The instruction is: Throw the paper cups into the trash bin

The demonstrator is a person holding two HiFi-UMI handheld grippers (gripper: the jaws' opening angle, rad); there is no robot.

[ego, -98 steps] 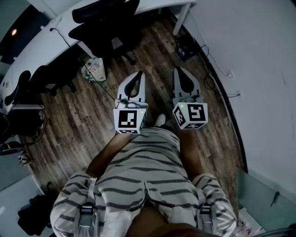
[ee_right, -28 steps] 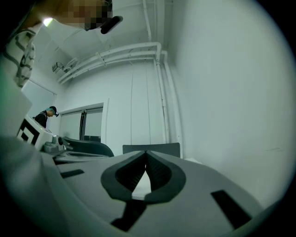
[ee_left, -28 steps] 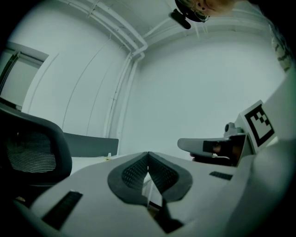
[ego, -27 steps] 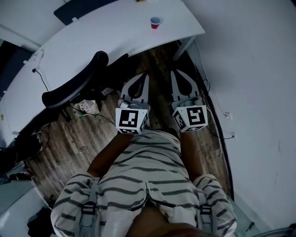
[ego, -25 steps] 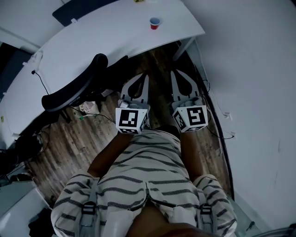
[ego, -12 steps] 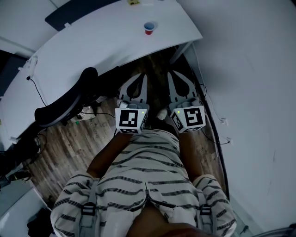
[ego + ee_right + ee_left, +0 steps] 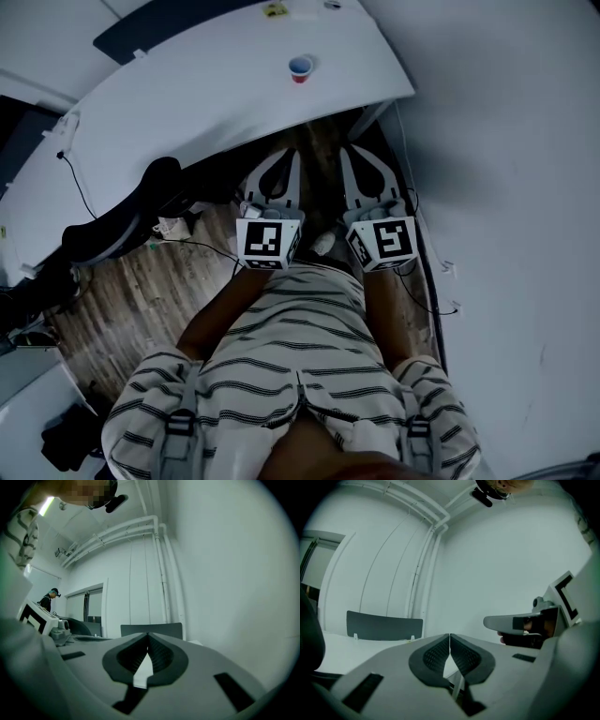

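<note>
A red paper cup (image 7: 300, 68) stands upright on the white desk (image 7: 216, 94), near its right end. My left gripper (image 7: 293, 154) and right gripper (image 7: 344, 150) are held side by side in front of my body, level, pointing toward the desk's edge and well short of the cup. Both are shut with nothing between the jaws. In the left gripper view the left gripper (image 7: 449, 637) has its pads meeting, and the right gripper (image 7: 520, 622) shows beside it. The right gripper (image 7: 148, 636) looks the same in its own view. I see no trash bin.
A black office chair (image 7: 112, 220) stands at the left, half under the desk. A dark partition panel (image 7: 178, 23) rises at the desk's far side. A white wall (image 7: 506, 187) runs close along the right, with cables (image 7: 422, 281) on the wooden floor. Another person (image 7: 47, 601) stands far off.
I have moved toward the desk: its edge and the cup sit lower and nearer in the head view, and the chair has slid left. Both grippers stayed shut and side by side.
</note>
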